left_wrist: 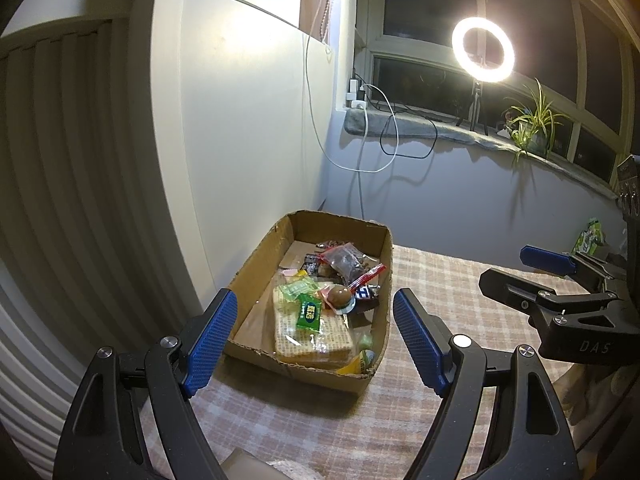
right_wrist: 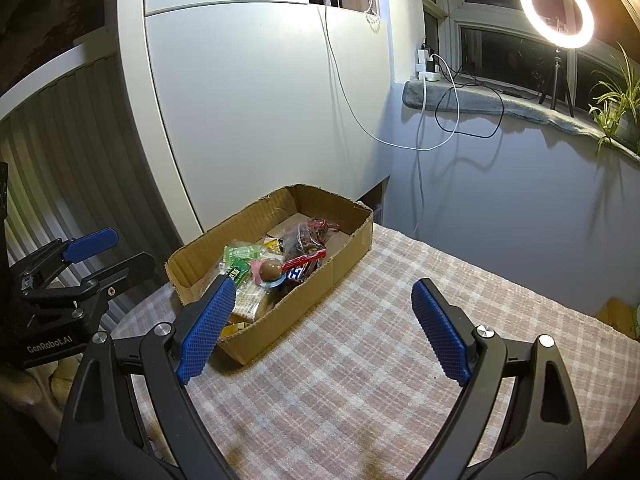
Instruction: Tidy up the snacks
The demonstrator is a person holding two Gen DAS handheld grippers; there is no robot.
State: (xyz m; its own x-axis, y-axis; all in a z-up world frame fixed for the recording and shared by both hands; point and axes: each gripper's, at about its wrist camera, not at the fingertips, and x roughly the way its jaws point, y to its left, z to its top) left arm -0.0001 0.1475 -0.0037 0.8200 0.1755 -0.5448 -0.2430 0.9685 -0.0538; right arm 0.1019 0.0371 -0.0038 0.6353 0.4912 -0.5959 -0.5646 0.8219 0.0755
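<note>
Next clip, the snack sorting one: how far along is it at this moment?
Largely done, by the look of it: the snacks lie piled inside the cardboard box on the checked tablecloth. Nothing is in hand; the left tongs and right tongs both stand open and empty. What may be left: a green packet sits outside the box at the table's far right edge.

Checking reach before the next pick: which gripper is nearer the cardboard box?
Left. The left gripper hangs open straight in front of the cardboard box, its near end framed between the fingers. The right gripper is open over the checked cloth, box off to its left.
</note>
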